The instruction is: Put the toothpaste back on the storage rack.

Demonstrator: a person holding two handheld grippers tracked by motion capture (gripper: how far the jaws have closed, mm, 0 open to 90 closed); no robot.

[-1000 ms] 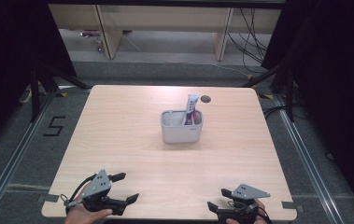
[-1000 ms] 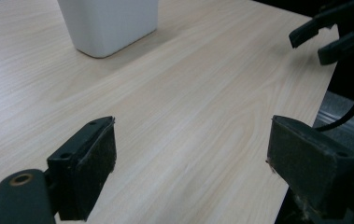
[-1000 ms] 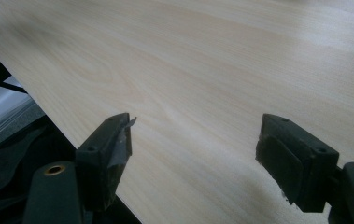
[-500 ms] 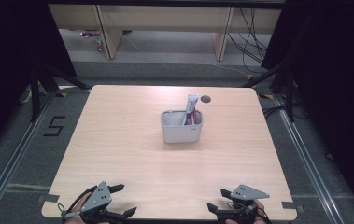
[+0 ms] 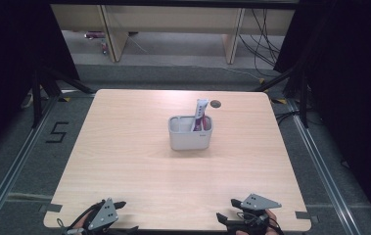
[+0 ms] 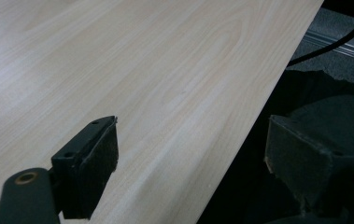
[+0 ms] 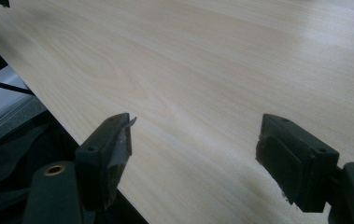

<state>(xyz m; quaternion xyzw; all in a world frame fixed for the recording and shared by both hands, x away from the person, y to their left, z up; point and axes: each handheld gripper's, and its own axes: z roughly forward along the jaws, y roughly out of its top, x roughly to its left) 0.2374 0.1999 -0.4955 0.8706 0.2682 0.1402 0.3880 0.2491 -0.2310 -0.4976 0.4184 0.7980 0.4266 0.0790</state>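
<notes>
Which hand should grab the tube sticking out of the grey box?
Probably the right. The tube leans in the box's right half, on the side of the right gripper. The left gripper is about as far, but across. Both are open.

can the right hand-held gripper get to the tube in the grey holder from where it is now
Probably yes: the right hand-held gripper is open at the near edge, and bare light wooden table lies between it and the white-and-purple tube standing in the grey plastic holder.

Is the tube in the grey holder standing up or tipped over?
Upright, leaning slightly: the tube rises above the rim of the grey holder, in its right compartment.
</notes>
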